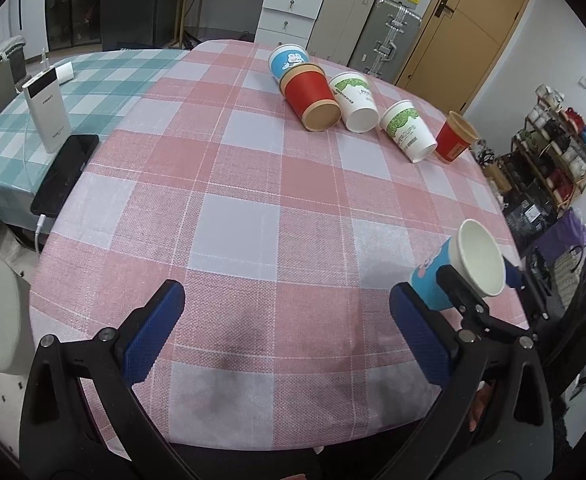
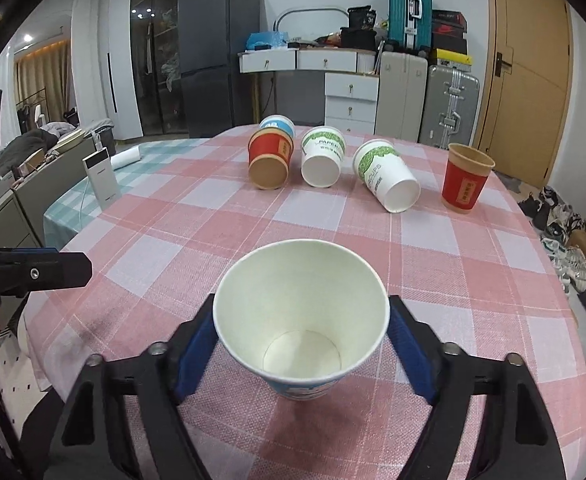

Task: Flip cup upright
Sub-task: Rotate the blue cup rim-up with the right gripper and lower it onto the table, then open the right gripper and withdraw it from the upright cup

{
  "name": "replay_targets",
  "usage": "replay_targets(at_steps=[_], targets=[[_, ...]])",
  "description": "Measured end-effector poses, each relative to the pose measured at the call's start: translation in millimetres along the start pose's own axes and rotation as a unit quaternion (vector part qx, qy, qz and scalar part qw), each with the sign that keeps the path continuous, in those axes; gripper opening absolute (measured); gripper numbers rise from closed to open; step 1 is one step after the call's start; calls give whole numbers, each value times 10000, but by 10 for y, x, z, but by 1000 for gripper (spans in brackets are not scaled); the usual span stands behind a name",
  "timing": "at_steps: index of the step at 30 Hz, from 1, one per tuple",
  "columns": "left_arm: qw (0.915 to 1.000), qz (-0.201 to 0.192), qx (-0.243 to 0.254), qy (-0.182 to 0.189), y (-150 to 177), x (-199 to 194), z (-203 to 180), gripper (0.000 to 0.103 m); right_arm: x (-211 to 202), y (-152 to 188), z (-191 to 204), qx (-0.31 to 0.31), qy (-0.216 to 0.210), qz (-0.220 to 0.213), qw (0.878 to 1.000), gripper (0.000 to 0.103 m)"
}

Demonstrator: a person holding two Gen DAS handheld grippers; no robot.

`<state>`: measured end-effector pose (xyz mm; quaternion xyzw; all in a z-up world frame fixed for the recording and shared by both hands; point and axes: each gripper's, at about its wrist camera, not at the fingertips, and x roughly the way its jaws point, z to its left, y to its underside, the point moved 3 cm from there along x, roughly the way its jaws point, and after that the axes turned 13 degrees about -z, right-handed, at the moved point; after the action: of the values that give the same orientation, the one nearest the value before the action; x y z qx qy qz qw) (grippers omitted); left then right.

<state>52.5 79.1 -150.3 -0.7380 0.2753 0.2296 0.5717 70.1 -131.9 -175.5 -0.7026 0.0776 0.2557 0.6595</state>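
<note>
My right gripper (image 2: 301,344) is shut on a blue paper cup (image 2: 301,320), mouth up and tilted toward the camera, just above the pink checked tablecloth (image 2: 173,216). The same cup (image 1: 465,268) shows in the left wrist view at the right, held in the right gripper (image 1: 479,276). My left gripper (image 1: 285,320) is open and empty over the near table edge. At the far side lie a red cup (image 2: 269,162), a blue cup (image 2: 277,124) behind it and two white-green cups (image 2: 323,156) (image 2: 387,176), all on their sides. Another red cup (image 2: 467,184) stands upright.
A white power bank (image 1: 47,114) and a black phone (image 1: 65,174) lie at the left table edge on a teal checked cloth (image 1: 93,76). Drawers, suitcases and a wooden door (image 2: 529,72) stand behind the table. A shoe rack (image 1: 553,148) is at the right.
</note>
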Motion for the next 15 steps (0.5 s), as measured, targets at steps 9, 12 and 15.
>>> replay_targets(at_steps=[9, 12, 15], targets=[[9999, -78, 77, -30, -79, -50, -59, 102, -279, -39, -27, 91, -177, -219, 9996, 100], [9997, -112, 213, -58, -105, -68, -147, 102, -489, -128, -78, 175, -103, -577, 9981, 103], [9994, -203, 295, -20, -138, -109, -244, 102, -704, -255, -123, 262, -135, -958, 9950, 103]])
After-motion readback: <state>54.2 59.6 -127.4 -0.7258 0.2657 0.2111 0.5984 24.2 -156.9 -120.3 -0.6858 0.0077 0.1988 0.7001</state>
